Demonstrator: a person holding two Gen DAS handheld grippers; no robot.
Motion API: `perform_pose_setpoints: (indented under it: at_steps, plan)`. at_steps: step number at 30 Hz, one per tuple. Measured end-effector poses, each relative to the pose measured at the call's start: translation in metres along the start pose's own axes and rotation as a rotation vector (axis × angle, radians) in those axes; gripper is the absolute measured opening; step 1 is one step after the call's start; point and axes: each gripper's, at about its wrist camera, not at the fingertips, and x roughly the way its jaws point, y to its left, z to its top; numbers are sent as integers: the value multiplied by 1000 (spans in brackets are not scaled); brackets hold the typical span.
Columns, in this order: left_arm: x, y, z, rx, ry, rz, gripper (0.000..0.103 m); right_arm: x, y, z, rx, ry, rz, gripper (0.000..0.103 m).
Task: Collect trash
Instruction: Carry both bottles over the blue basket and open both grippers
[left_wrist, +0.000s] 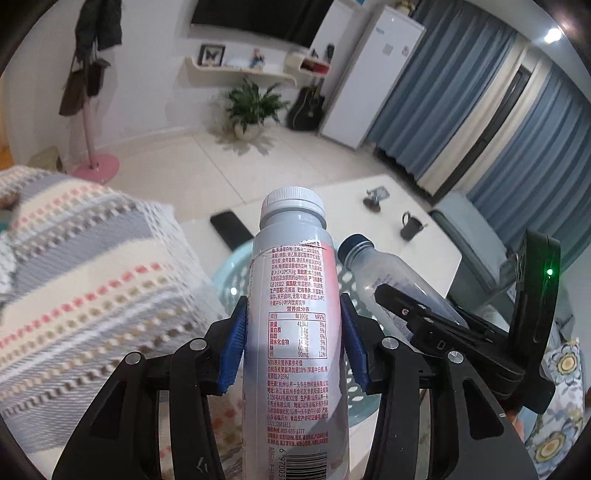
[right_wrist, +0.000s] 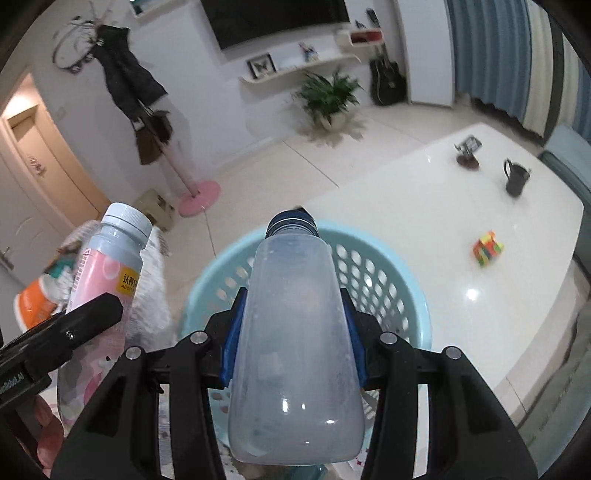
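Above basket (right_wrist: 388, 258), pink-labelled white-capped bottle (left_wrist: 291, 314).

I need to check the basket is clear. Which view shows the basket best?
The right wrist view: the blue basket's rim and perforated wall show around the held bottle. The left wrist view gives only slivers.
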Motion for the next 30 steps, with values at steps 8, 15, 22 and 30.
perform_pose_setpoints:
  at_steps: [8,15,22,30]
  plan:
    - [26,2,-4,-8,30,12,64,22,-19,-13,41,73,-11,44]
    - [11,12,-11,-25,11,22,70,18,-22,-16,55,78,-6,47]
    - [-11,26,-24,-42,-7,17,70,12,-7,-19,23,81,7,47]
    - [-66,49,-41,-84,-95,30,70,-15,49,-19,-85,7,76,47]
